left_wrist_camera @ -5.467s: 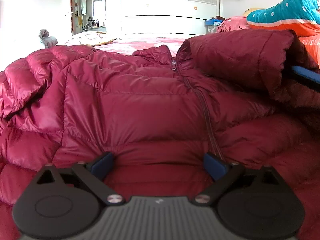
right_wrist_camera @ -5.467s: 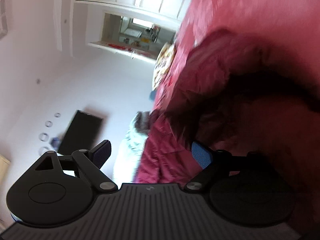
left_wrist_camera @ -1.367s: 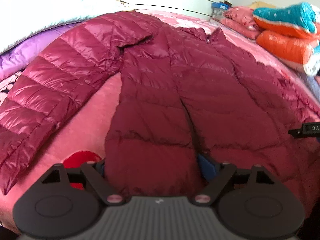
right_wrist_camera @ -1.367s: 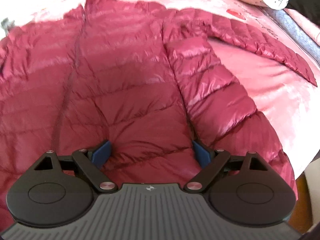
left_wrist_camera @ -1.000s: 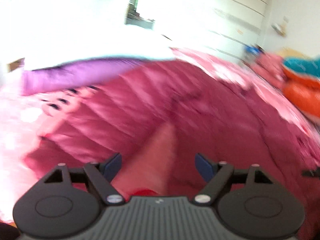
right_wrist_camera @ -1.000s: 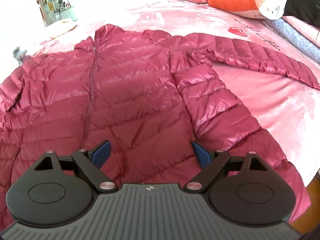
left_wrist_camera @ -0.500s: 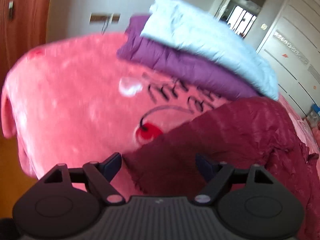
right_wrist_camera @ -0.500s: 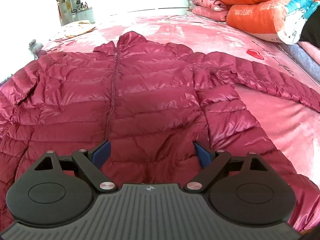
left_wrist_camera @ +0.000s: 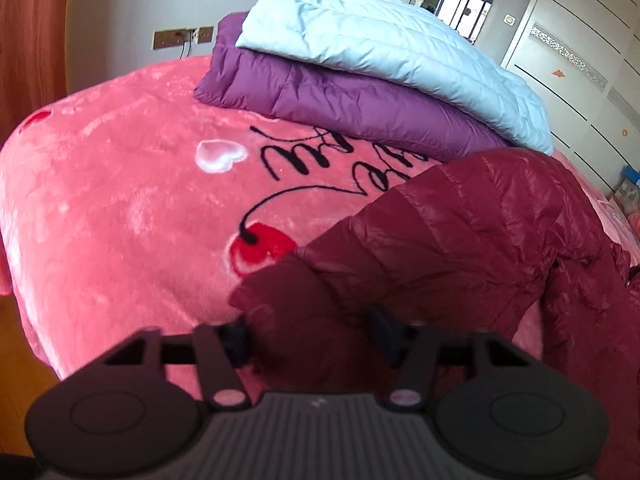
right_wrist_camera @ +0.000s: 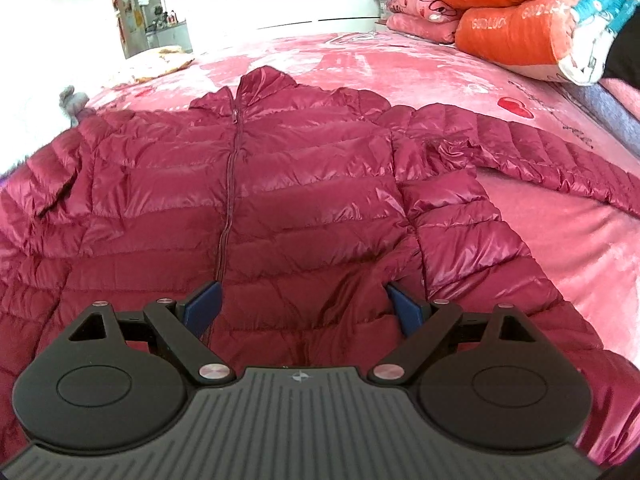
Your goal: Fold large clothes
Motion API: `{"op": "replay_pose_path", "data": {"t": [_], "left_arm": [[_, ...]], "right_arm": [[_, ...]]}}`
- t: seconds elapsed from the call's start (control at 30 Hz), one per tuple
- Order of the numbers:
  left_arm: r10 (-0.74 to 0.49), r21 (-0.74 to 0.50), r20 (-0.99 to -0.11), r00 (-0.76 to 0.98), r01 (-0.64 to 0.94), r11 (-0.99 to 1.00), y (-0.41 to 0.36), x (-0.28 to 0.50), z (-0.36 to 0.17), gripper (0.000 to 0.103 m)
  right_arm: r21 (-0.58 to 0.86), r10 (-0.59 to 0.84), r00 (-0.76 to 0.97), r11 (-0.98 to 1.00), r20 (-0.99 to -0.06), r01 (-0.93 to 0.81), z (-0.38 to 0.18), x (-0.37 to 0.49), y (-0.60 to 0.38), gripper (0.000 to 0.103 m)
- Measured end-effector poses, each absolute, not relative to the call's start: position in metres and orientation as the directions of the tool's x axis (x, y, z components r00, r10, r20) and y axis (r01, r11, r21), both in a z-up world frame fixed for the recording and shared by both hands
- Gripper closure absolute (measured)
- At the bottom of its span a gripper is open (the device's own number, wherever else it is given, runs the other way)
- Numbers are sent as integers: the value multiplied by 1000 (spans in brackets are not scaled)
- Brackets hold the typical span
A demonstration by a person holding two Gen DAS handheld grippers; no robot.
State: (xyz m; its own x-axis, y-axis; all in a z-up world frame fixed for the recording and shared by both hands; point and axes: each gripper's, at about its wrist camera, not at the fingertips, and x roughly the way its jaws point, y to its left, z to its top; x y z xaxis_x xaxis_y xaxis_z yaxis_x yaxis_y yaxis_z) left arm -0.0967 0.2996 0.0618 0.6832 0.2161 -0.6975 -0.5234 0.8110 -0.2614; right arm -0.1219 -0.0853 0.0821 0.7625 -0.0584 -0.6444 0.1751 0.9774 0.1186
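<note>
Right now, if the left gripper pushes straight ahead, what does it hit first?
Most likely the maroon jacket's sleeve cuff: it already lies between the open fingers of the left gripper. Beyond it are the pink blanket and the folded purple jacket; depth is uncertain.

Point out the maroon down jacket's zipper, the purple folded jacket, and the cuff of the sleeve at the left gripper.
zipper (right_wrist_camera: 229, 200): right wrist view, mid-length of the closed front zip.
purple folded jacket (left_wrist_camera: 340, 100): left wrist view, its front side panel.
sleeve cuff (left_wrist_camera: 276, 304): left wrist view, the sleeve's open end.

One maroon jacket (right_wrist_camera: 280, 184) (two folded quilts (left_wrist_camera: 360, 92) nearby).
</note>
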Motion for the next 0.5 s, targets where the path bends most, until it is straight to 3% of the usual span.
{"op": "replay_pose_path", "data": {"t": [0.07,0.17,0.27,0.5], "left_arm": [[207,-277,-690,694,-517,810,301,-96,64,74],[205,-304,-673,711,-518,799,307,-97,69,84],[198,-346,-645,738,-513,785,312,-102,79,89],[190,-409,-560,806,-469,783,317,-105,121,89]], "right_arm": [[148,-53,771,971,-635,189,83,-123,-89,0],[210,-51,799,953,-599,218,89,-127,-99,0],[256,-90,837,930,-540,265,96,-134,-112,0],[254,-162,891,923,-424,289,109,-141,-121,0]]}}
